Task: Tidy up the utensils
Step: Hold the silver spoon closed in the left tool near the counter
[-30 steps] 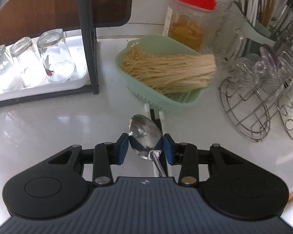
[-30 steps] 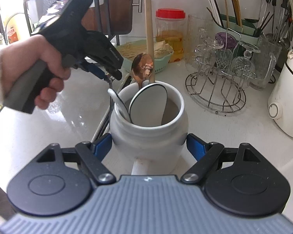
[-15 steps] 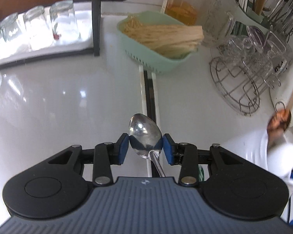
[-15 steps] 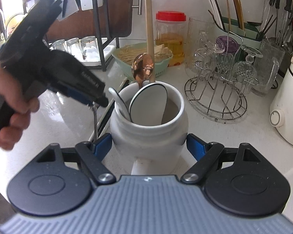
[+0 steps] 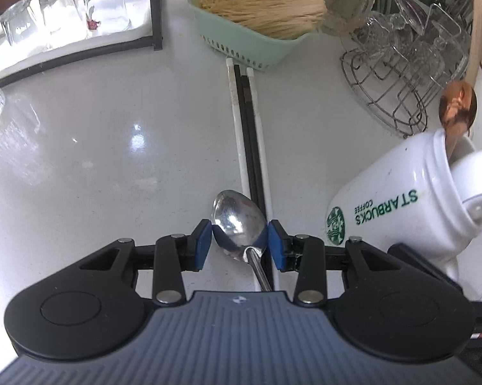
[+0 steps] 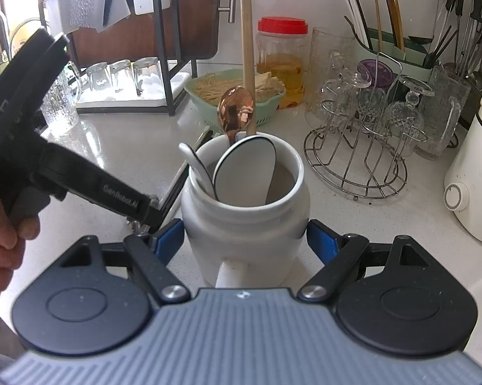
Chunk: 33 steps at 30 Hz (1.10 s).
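Risk of slip: left claw [image 5: 240, 242] clamps steel spoon [image 5: 237, 221] by its bowl, lower centre; it may twist free. Right claw [image 6: 244, 243] clamps white jar [image 6: 244, 211], which could tip

Bright daylight, both views. Glare patches on glossy white counter [image 5: 80, 147], strongest toward its left edge under the glasses [image 5: 64, 16], which are nearly blown out. Window glow top left in right wrist view. Shadows soft, faint. Heavy fisheye bending at edges, rack [image 6: 353, 160] curved. Focus mostly sharp, mug [image 5: 417, 208] rim slightly smeared.
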Motion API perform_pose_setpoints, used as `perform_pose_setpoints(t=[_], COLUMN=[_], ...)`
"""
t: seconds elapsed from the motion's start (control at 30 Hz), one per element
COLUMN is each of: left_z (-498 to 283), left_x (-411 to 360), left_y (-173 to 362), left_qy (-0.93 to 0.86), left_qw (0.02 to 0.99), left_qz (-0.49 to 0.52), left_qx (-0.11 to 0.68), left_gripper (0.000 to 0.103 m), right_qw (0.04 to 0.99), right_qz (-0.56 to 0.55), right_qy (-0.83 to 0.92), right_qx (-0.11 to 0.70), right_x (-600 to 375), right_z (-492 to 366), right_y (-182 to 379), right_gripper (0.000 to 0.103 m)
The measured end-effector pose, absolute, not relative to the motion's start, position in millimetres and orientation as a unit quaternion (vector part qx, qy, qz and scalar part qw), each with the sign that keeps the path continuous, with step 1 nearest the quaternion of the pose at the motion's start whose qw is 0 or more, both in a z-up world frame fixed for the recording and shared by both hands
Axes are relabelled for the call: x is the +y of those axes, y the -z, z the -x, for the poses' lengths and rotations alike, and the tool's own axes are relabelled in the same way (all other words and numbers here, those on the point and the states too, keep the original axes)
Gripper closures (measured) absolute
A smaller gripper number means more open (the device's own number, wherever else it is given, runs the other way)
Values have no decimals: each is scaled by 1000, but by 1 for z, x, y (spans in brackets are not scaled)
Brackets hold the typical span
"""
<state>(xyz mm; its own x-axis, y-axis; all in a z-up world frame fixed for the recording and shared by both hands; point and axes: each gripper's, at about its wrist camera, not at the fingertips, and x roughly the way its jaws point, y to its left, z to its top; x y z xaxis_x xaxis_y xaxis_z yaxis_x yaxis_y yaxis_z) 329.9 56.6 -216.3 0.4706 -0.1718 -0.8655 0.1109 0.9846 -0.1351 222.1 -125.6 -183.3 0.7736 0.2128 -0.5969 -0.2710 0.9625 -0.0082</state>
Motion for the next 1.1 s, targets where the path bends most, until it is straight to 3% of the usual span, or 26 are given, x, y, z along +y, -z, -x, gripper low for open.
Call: perform_pose_setpoints(t=[0.4,0.67,0.8,1.1], left_z=[-328,-328,-326,-320], left_x=[55,46,41,54], left_y=[219,221,220,211], left_qy=[79,65,59,57], left_qw=[856,857,857,864], left_qz=[28,21,10,27], left_qx=[510,511,511,500], left_gripper=[46,48,59,60], right_qw=[940,939,939,939], right_qz=[51,51,53,53], right_qy=[-131,-135,-138,-139], right_qx=[311,311,312,311], right_x=[-125,-126,-127,-127], right_z=[-222,-223,-224,-224], right_y=[185,185,185,186], right_gripper=[17,17,17,17])
